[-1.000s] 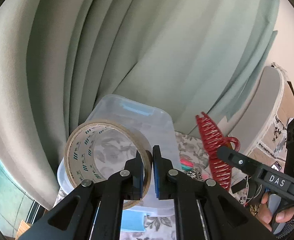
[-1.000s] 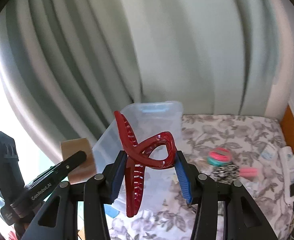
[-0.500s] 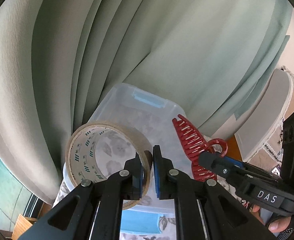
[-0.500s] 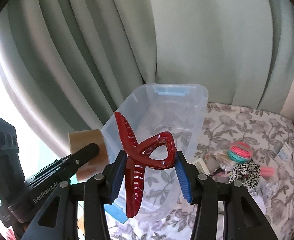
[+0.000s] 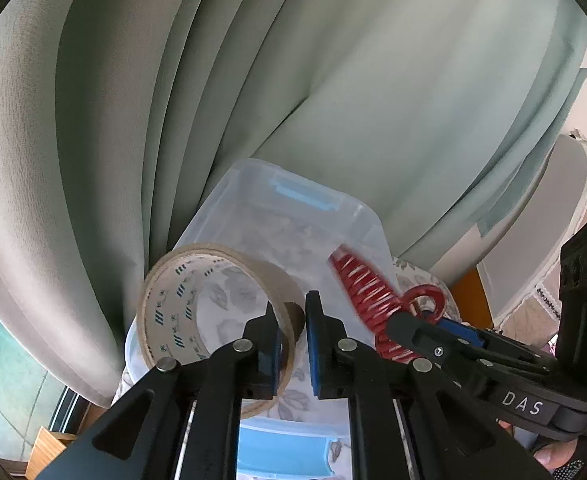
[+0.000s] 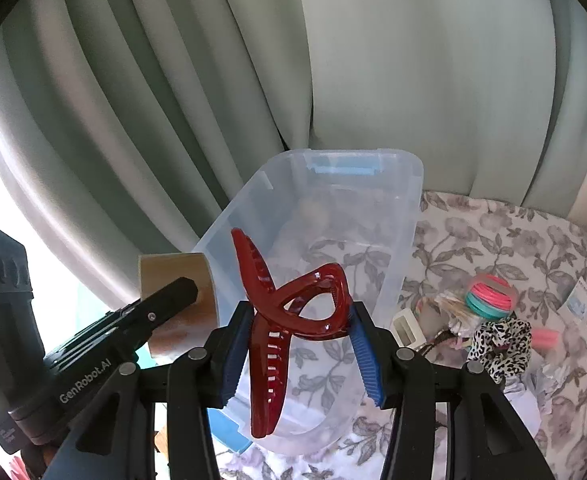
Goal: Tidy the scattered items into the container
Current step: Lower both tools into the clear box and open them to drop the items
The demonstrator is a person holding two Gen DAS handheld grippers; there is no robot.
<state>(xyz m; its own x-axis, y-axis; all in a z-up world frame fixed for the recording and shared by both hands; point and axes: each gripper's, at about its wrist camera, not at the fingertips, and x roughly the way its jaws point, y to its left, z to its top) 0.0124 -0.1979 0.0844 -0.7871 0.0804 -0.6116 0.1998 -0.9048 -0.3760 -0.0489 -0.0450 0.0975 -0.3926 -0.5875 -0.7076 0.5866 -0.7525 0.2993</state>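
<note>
Two loads are hanging over the clear container, which is sitting on the floral bed against the grey-green curtain. My left tongs are pinching the wall of the tape roll near the container's left rim. My right tongs are clamping the red hair claw by its looped handles. Releasing now, I am risking the roll striking the rim and rolling off. Hair ties are lying well apart.
</note>
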